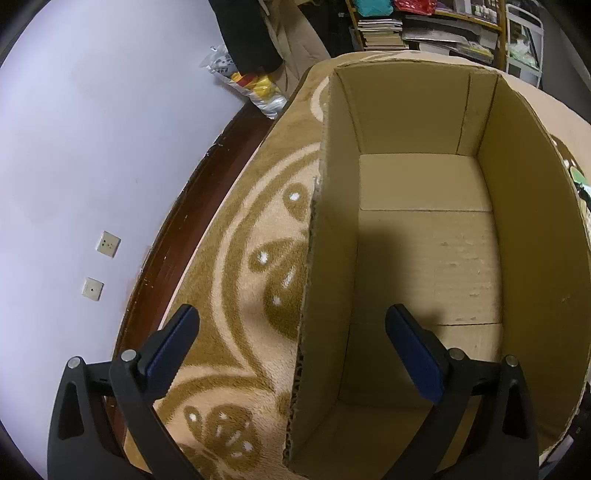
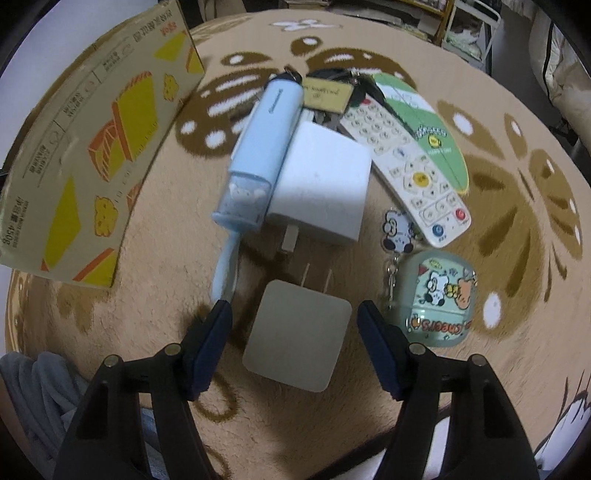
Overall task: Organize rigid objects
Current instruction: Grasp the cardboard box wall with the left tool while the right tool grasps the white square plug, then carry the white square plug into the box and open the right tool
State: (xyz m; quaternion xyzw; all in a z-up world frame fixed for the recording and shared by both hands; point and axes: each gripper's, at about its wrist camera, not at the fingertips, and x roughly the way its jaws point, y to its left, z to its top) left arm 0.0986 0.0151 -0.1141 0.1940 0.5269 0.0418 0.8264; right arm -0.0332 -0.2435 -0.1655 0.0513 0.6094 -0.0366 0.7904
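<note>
In the left wrist view an empty cardboard box (image 1: 424, 258) stands open on the patterned carpet. My left gripper (image 1: 291, 354) is open and empty, straddling the box's left wall (image 1: 314, 295). In the right wrist view my right gripper (image 2: 295, 339) is open, its fingers either side of a small grey-white charger (image 2: 297, 336) with two prongs, not closed on it. Beyond lie a larger white charger (image 2: 321, 184), a light blue bottle-shaped case (image 2: 255, 155), a white remote (image 2: 406, 162), a green flat case (image 2: 424, 125), keys with a tag (image 2: 327, 94) and a green earbud case (image 2: 439, 299) with a charm.
The box's printed outer side (image 2: 92, 147) shows at the left of the right wrist view. A white wall (image 1: 92, 147) with two sockets and a dark skirting board run left of the carpet. Bookshelves (image 1: 406, 26) and bags stand behind. Grey cloth (image 2: 40, 391) lies at lower left.
</note>
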